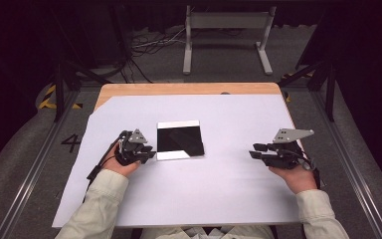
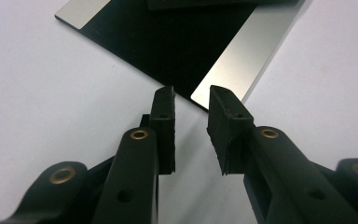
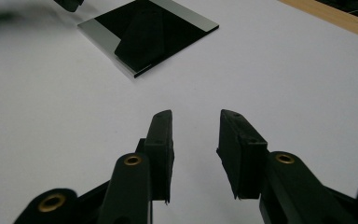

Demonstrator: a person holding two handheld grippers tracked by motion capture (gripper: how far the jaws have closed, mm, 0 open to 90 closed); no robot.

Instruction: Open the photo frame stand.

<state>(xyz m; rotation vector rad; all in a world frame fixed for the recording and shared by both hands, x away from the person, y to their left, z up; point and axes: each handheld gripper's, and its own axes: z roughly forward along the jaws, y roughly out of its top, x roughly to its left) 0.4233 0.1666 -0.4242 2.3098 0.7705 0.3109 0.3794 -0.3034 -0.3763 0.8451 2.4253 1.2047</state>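
Here, black square plate (image 1: 180, 140) just beside left hand-held gripper (image 1: 148, 154), jaws parted, empty

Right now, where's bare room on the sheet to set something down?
Widest patch: between the black plate and the right tongs. Also bare: the white sheet along its near edge. Crowded: the plate's left corner, where the left tongs sit.
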